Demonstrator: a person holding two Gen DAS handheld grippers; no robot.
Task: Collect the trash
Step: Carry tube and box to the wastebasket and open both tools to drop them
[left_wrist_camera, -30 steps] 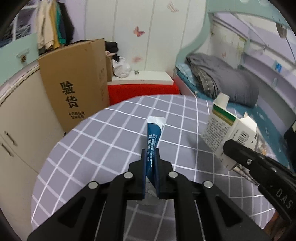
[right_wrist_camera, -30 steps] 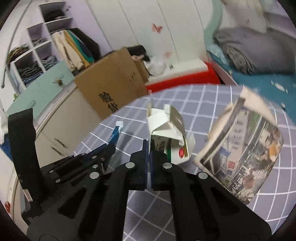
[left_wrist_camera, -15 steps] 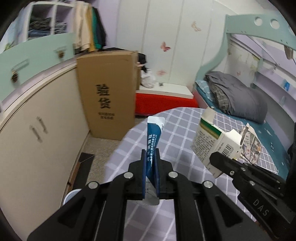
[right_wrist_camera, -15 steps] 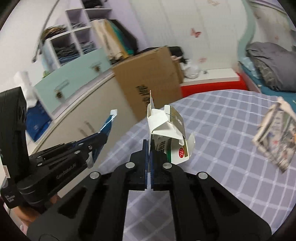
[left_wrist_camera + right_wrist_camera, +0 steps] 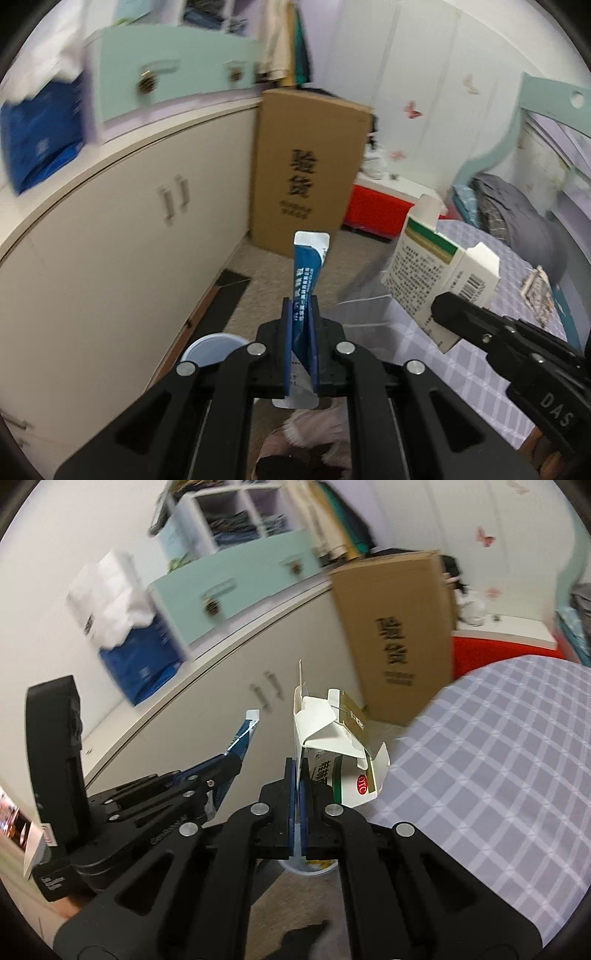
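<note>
1. Left wrist view: the left gripper [image 5: 300,325] is clamped on a blue sachet [image 5: 308,269], held upright past the tabletop [image 5: 461,354] edge, above the floor. A pale bin [image 5: 210,349] is seen below, probably the goal.
2. Right wrist view: the right gripper [image 5: 298,794] is closed on a flap of the opened carton [image 5: 332,753], so it is carried beside the sachet.

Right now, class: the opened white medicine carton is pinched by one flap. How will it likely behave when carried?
The medicine carton looks empty, so probably light. Held by one thin flap in the right gripper, it may bend or swing. Its cardboard likely crushes easily.
</note>
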